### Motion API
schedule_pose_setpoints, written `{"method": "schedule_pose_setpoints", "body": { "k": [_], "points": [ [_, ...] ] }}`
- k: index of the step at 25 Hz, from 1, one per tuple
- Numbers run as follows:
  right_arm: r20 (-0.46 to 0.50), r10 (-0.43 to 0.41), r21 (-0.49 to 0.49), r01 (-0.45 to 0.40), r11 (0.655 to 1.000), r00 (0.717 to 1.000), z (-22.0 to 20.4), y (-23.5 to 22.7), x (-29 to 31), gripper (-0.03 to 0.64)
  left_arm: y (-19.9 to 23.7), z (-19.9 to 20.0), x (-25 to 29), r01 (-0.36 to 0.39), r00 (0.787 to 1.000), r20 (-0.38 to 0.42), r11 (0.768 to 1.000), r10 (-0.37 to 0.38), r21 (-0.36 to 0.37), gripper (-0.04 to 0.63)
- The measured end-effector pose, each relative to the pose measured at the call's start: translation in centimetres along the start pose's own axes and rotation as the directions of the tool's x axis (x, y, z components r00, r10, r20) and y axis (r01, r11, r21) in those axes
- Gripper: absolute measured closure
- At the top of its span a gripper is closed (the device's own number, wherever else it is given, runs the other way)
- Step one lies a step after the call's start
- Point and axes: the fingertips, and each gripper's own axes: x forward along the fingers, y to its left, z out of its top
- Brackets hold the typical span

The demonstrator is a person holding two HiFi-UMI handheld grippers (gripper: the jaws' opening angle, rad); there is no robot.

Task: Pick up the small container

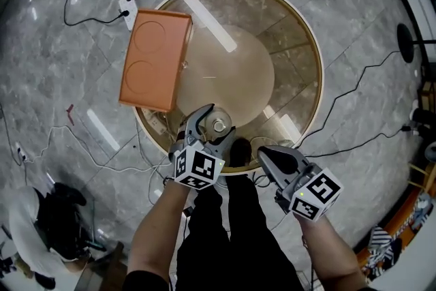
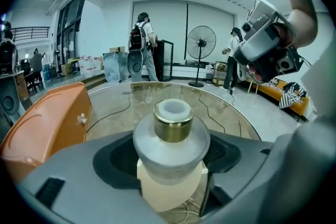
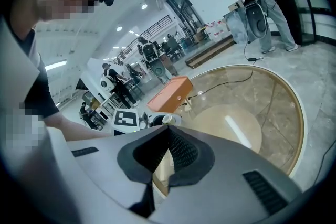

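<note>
The small container (image 1: pixel 219 125), a frosted jar with a gold collar and white cap (image 2: pixel 171 113), stands at the near edge of the round glass table (image 1: pixel 300 44). My left gripper (image 1: pixel 221 119) is open, one jaw on either side of the jar's body (image 2: pixel 171 147), and I see no firm pinch. To the right, my right gripper (image 1: pixel 262 152) hangs just off the table's rim, shut and empty. In the right gripper view its jaws (image 3: pixel 167 131) meet, and the left gripper's marker cube (image 3: pixel 126 118) shows beyond them.
An orange box (image 1: pixel 155 59) lies on the table's far left edge, overhanging it. A power strip (image 1: pixel 127 10) and cables lie on the marble floor around the table. A standing fan (image 2: pixel 201 43) and people are in the room behind.
</note>
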Motion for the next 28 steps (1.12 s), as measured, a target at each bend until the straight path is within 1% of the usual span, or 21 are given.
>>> {"method": "schedule_pose_setpoints", "body": {
  "k": [2,5,8,11,14,17,20,22,25,28],
  "points": [
    [0.022,-0.011,-0.004,0.011,1.0,1.0,0.9,0.5,-1.1,0.604,-0.3,0.7,-0.7,0.004,1.0,-0.005,1.0,-0.004,-0.02,0.253],
    [0.057,-0.036,-0.002,0.036,0.999,0.998,2.6,1.5,-3.0,0.604,-0.8,3.2,-2.7,0.015,1.0,0.009,0.999,-0.015,-0.045,0.253],
    [0.082,-0.047,-0.01,0.048,0.999,0.996,4.6,4.2,-5.3,0.604,-1.9,7.2,-6.6,0.039,0.998,0.042,0.997,-0.037,-0.06,0.253],
    [0.099,-0.046,-0.035,0.05,0.998,0.994,6.6,7.5,-7.8,0.604,-2.9,12.0,-10.8,0.045,0.996,0.074,0.998,-0.042,-0.039,0.253],
    [0.112,-0.044,-0.063,0.052,0.997,0.993,8.1,10.7,-10.2,0.604,-3.2,16.5,-15.0,0.025,0.995,0.095,0.999,-0.021,-0.036,0.253],
    [0.121,-0.046,-0.088,0.057,0.994,0.992,9.3,13.9,-12.5,0.604,-3.3,20.2,-19.6,-0.004,0.992,0.123,0.998,0.012,-0.062,0.253],
    [0.16,-0.034,-0.089,0.048,0.995,0.987,11.0,17.3,-14.5,0.604,-3.3,22.8,-24.6,-0.029,0.99,0.138,0.995,0.043,-0.097,0.253],
    [0.197,-0.03,-0.079,0.046,0.996,0.98,12.2,20.0,-16.2,0.604,-4.1,24.3,-28.0,-0.027,0.989,0.141,0.993,0.043,-0.111,0.253],
    [0.24,-0.035,-0.091,0.058,0.994,0.97,14.1,23.8,-18.6,0.604,-5.5,26.8,-32.7,-0.039,0.988,0.148,0.993,0.054,-0.109,0.253],
    [0.267,-0.013,-0.131,0.05,0.99,0.964,15.0,27.0,-20.5,0.604,-6.7,28.8,-36.8,-0.068,0.985,0.151,0.993,0.082,-0.097,0.253]
  ]
}}
